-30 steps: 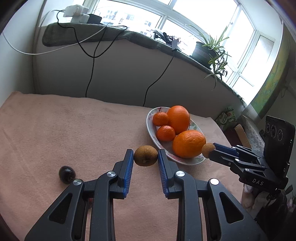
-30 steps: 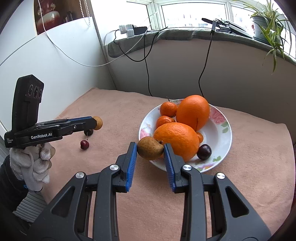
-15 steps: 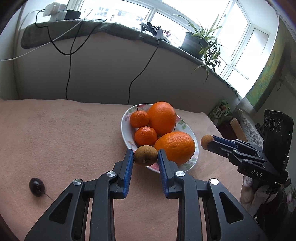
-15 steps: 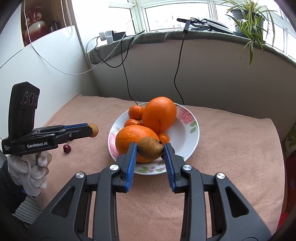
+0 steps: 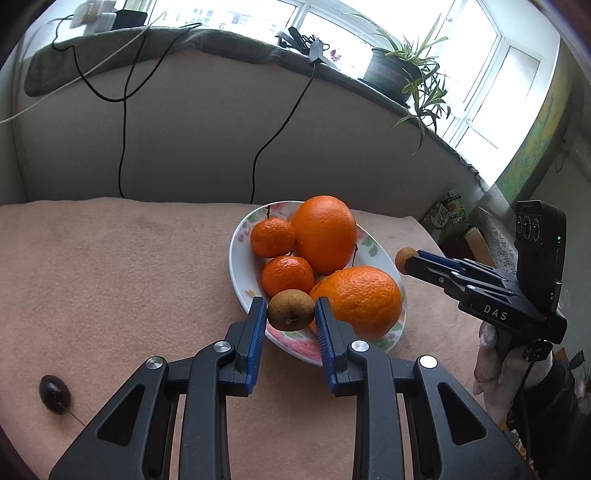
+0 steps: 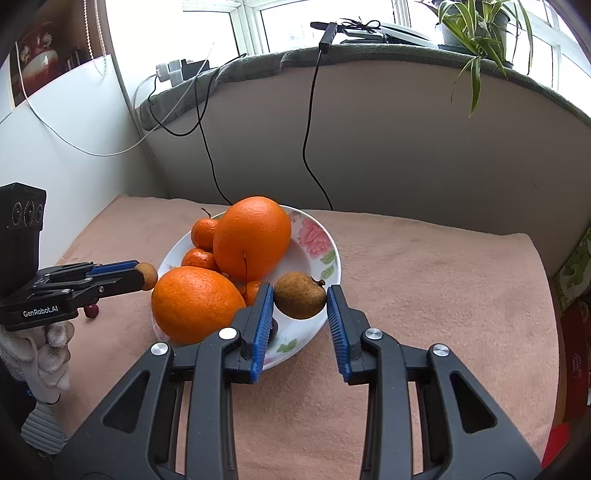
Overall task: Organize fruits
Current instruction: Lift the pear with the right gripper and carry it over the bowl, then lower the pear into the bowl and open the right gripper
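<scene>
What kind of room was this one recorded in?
Probably a home sunroom or enclosed balcony: wide windows, a potted plant on the cloth-draped sill, and a floral plate of fruit on a pink blanket-covered surface.

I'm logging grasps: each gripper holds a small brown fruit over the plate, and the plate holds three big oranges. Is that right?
Not quite: the plate holds two big oranges, plus smaller tangerines, as the left wrist view shows. The left gripper and right gripper do each hold a small brown fruit.
</scene>
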A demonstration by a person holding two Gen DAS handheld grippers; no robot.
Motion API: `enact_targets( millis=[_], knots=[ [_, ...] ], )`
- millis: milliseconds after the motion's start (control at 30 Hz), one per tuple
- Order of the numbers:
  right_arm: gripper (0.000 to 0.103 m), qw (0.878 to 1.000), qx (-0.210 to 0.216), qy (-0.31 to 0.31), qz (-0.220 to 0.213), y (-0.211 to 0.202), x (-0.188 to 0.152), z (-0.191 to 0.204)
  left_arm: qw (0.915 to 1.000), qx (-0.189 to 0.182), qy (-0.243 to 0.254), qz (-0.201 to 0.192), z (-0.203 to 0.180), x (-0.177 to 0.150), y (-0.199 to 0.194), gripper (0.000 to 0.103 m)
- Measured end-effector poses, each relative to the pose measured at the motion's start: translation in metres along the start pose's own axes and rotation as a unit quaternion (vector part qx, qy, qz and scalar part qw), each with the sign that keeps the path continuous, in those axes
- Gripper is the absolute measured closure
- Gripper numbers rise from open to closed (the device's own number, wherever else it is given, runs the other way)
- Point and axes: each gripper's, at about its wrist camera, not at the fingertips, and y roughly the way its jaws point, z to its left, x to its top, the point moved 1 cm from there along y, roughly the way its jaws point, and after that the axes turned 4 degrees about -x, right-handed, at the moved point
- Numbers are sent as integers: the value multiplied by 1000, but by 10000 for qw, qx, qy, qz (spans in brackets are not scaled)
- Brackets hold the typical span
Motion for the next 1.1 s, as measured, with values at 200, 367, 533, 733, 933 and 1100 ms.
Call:
enact_targets(
  millis=[200,367,533,733,933,1100],
  knots=[
    [72,10000,27,-9,75,12,3,-2,10000,30,36,59,0,2,6,78],
    [72,9999,50,-17,139,19,2,-1,9999,39,67,126,-1,4,11,78],
    [72,9999,49,-33,147,20,4,-2,9999,72,55,127,-1,7,13,78],
    [72,9997,82,-85,200,22,4,0,9998,85,115,136,-2,8,13,77],
    [72,9997,81,-103,222,25,5,3,9998,94,116,124,-1,8,12,77],
    [72,9998,30,-64,212,25,5,3,9998,89,118,100,-3,9,12,77]
  ],
)
